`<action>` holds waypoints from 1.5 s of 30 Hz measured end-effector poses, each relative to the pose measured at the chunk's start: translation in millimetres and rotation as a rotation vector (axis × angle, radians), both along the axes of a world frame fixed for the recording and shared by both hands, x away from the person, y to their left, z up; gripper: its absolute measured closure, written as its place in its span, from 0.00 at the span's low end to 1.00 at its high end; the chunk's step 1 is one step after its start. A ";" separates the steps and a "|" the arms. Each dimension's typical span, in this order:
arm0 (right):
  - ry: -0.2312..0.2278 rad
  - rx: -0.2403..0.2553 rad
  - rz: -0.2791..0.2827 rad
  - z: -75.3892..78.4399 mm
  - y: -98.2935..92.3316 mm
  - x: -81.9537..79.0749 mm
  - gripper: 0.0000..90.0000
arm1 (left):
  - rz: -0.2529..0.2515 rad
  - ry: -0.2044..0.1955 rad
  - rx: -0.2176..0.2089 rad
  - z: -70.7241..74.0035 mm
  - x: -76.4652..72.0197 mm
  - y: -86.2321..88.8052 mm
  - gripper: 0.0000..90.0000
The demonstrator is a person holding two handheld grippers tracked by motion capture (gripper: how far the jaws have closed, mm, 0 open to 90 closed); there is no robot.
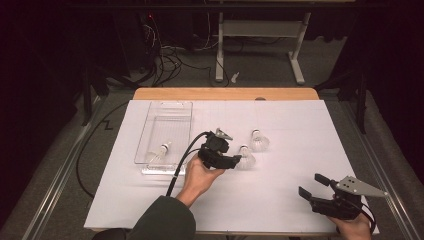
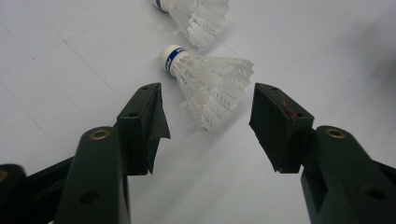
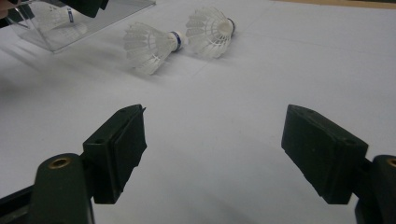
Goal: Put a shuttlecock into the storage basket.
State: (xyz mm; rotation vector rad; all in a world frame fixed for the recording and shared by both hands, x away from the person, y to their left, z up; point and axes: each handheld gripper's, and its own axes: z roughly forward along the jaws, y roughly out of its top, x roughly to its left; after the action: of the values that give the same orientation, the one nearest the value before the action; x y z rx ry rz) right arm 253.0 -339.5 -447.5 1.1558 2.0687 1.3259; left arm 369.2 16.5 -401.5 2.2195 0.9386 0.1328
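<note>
While its jaws stand wide apart with nothing pressed between them, the left gripper (image 2: pixel 208 119) points at a shuttlecock (image 2: pixel 210 79) lying on its side on the white sheet (image 1: pixel 280 190), the feather skirt just reaching into the gap. The shuttlecock has a white cork tip with a blue band and white feathers that fan toward the gripper. A second shuttlecock (image 2: pixel 198 16) lies just beyond it, close but apart. In the high view a clear tray (image 1: pixel 172 107) sits left of the gripper with a third shuttlecock (image 1: pixel 160 154) inside. Nothing lies between jaws and feathers. The right gripper (image 3: pixel 212 154) rests well apart near the sheet's right corner, jaws wide and empty.
</note>
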 end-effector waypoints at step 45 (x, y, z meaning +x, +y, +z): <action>0.001 -0.005 0.007 -0.2 0.9 0.2 0.25 | -0.002 0.069 0.136 -27.6 18.3 -24.7 0.64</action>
State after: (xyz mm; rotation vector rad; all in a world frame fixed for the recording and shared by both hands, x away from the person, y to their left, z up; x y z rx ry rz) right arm 253.3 -338.7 -447.6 1.1482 2.0773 1.3223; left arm 387.5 -8.3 -429.1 2.3629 0.9903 0.1231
